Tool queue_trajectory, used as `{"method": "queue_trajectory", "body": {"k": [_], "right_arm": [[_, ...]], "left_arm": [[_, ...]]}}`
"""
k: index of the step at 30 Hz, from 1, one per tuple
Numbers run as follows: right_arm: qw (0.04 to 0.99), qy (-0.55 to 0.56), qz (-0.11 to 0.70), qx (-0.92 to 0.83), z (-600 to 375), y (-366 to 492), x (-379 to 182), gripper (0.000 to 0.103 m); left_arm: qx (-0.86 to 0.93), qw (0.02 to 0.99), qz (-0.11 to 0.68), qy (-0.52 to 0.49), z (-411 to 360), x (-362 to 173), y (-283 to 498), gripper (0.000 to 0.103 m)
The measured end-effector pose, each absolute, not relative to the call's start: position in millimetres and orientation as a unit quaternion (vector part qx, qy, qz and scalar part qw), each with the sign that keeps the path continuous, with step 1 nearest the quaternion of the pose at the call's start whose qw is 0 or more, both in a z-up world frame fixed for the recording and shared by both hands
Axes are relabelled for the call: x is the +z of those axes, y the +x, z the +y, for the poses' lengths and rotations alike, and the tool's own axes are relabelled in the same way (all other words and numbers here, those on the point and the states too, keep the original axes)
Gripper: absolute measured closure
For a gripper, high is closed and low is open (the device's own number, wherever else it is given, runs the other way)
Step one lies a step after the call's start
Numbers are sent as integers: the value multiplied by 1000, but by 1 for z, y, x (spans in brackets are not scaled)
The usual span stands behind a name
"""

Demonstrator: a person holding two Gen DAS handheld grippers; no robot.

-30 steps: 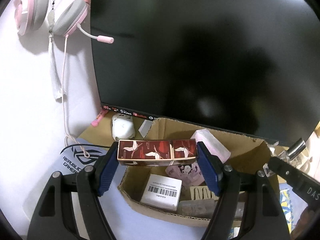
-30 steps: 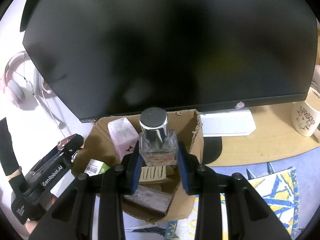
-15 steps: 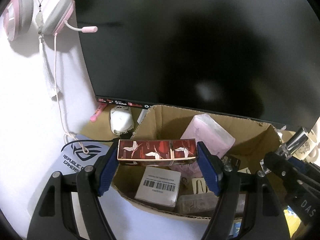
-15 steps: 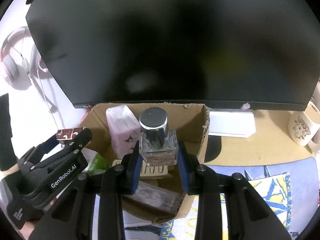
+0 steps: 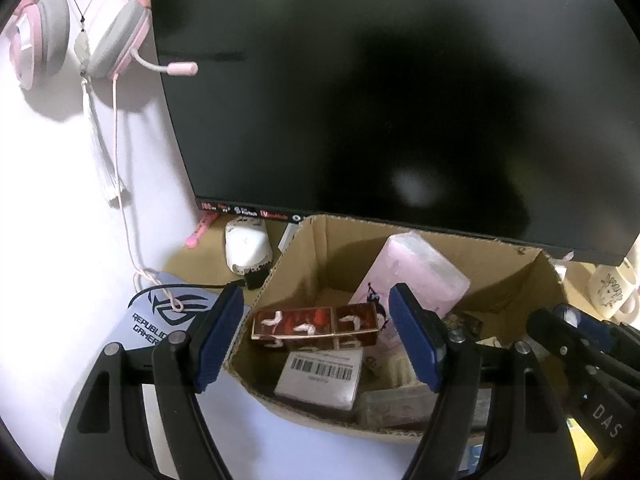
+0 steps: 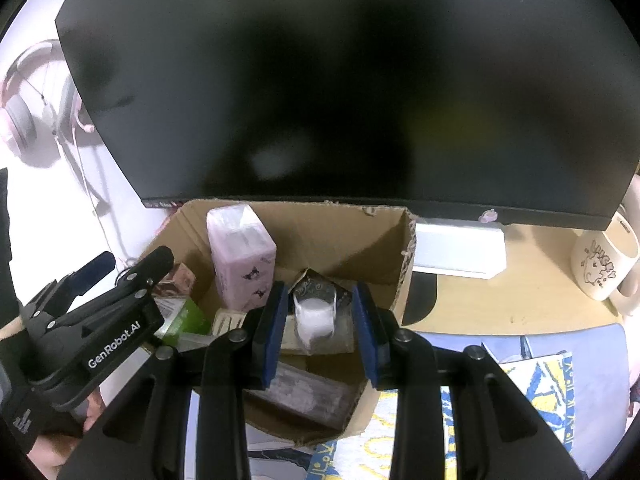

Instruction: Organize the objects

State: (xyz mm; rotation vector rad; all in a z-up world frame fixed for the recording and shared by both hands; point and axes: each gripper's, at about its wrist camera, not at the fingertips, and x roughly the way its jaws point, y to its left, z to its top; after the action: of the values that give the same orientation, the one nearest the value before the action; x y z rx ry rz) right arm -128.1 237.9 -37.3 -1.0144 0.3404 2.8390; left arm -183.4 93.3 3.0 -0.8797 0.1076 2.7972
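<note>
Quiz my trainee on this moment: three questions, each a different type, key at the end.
1. True or false: the left tongs are clamped on the red crane-print box.
2. Multiple choice: the pink carton stands in A) the cardboard box, B) a mug, C) a drawer.
3. Fill in: the right tongs stand ____, their pads clear of the blurred bottle.

Key: 1 false, they are open and the box lies inside the cardboard box; 2 A; 3 open.
</note>
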Motion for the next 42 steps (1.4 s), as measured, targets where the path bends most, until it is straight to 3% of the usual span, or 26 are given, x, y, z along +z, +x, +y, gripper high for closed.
{"method": "queue_trajectory", "body": {"k": [5,7,11,13,19,26,42], "right_arm": [[55,-331,94,937,234,-119,-30,59],[55,-327,97,938,234,-114,-27,46],[53,-316,102,942,235,-104,-23,31],[55,-313,101,943,236,-98,-22,21],[56,-304,92,947,234,-84,-19,5],[63,-305,94,946,232,-69,-18,0],[90,-283,100,950,226,-13,-17,0]], "left_arm": [[952,107,34,-286,87,13,-176,16],[955,99,33,-276,84,18,-172,14],[959,97,31,-264,77,28,-162,1],[961,92,38,-256,77,33,-156,0],[963,83,60,-249,77,42,-141,0],[962,93,53,-249,69,47,-126,0],[976,71,43,-203,27,40,-60,0]]}}
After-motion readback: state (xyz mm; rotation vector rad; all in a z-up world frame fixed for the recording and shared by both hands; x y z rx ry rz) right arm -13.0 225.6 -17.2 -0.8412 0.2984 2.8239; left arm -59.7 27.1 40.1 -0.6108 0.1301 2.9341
